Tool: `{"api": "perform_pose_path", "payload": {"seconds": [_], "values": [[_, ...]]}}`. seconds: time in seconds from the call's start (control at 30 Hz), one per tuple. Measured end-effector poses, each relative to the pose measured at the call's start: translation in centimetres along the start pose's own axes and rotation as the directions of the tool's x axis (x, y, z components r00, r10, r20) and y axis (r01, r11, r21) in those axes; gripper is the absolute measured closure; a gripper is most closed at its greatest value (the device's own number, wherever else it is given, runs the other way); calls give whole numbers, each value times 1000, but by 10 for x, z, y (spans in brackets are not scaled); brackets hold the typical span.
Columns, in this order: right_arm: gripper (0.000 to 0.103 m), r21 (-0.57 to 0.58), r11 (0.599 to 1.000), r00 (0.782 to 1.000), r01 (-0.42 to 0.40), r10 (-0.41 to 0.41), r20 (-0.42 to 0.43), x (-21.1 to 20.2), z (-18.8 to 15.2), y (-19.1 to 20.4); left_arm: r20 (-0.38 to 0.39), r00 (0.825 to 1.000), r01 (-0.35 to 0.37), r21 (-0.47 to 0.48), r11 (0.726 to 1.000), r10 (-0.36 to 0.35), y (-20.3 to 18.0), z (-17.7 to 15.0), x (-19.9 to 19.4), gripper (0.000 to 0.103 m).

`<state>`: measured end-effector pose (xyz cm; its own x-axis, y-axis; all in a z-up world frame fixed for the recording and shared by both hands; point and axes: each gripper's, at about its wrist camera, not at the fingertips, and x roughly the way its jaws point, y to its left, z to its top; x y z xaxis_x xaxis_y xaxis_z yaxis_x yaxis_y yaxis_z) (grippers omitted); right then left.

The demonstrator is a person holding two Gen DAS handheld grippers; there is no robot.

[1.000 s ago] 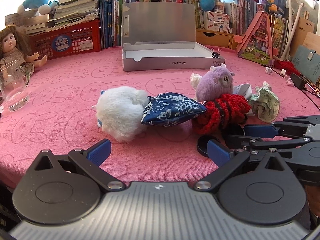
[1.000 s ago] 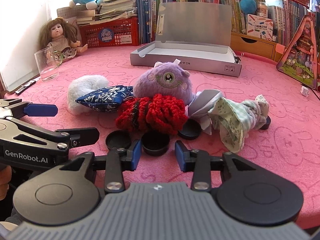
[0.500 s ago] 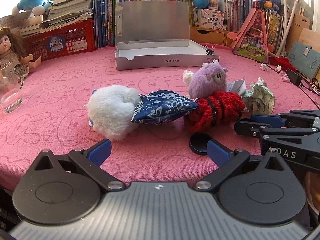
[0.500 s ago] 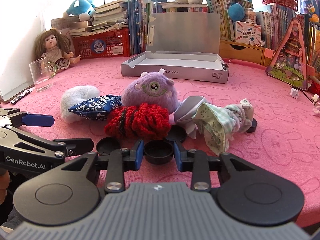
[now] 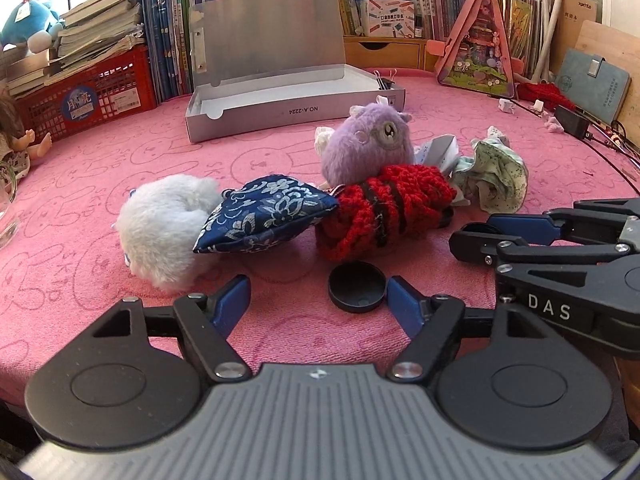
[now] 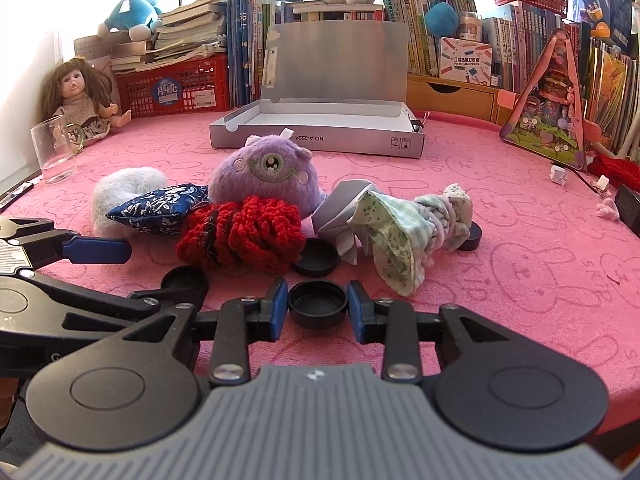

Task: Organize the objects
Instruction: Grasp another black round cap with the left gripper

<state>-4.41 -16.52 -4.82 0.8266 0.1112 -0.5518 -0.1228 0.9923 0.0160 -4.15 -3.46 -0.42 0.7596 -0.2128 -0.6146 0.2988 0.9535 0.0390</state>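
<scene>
My right gripper (image 6: 317, 310) is shut on a black round cap (image 6: 317, 306) and holds it just above the pink cloth. My left gripper (image 5: 318, 294) is open; another black cap (image 5: 357, 286) lies on the cloth next to its right finger. A heap sits mid-table: white fluffy toy (image 5: 164, 224), blue flowered pouch (image 5: 266, 214), red knitted piece (image 5: 384, 210), purple one-eyed plush (image 6: 266, 176), green patterned cloth (image 6: 394, 224). More black caps (image 6: 316, 262) lie by the heap. An open grey box (image 6: 320, 136) stands behind it.
A glass (image 6: 54, 154) and a doll (image 6: 78, 100) stand at the far left. A red crate (image 6: 176, 88), books and plush toys line the back. A pink triangular toy house (image 6: 550, 112) and cables are at the right. The table's front edge is close below the grippers.
My right gripper has closed on the black cap and lifted it back toward me. My left gripper has moved a little nearer to the other cap and stayed open.
</scene>
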Motion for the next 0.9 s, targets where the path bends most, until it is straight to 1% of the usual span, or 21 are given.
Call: {"api": "perform_pose_path", "payload": {"seconds": [0.1,0.33,0.37,0.47,0.53,0.57,0.6,0.63,0.67,0.9], "values": [[65,-1,1000,1000,7,-7,3,0,1,-1,-3,1000,11,-22,1000,-11,1,0,2,24],[65,21,1000,1000,8,-8,-18,4,2,-1,4,1000,-4,-39,999,4,3,0,4,24],[65,22,1000,1000,8,-7,-19,4,2,0,5,1000,-3,-41,999,4,3,0,4,25],[65,21,1000,1000,4,-4,-24,6,3,3,15,1000,0,-40,999,1,2,-1,1,33],[65,17,1000,1000,0,0,-26,7,4,5,24,1000,13,-31,999,-13,0,-2,-1,49],[65,14,1000,1000,-1,2,-28,7,4,7,30,999,21,-22,1000,-21,-2,-2,-2,54],[65,15,1000,1000,-6,6,-30,8,4,7,34,999,27,-16,999,-27,-4,-3,-3,62],[65,18,1000,999,-12,13,-31,8,4,7,37,999,33,-14,999,-32,-4,-3,-3,66],[65,19,1000,999,-13,13,-32,9,5,8,39,999,34,-15,999,-33,-4,-3,-3,67],[65,18,1000,999,-16,17,-33,10,6,8,41,999,34,-26,999,-33,-3,-4,-2,67]]}}
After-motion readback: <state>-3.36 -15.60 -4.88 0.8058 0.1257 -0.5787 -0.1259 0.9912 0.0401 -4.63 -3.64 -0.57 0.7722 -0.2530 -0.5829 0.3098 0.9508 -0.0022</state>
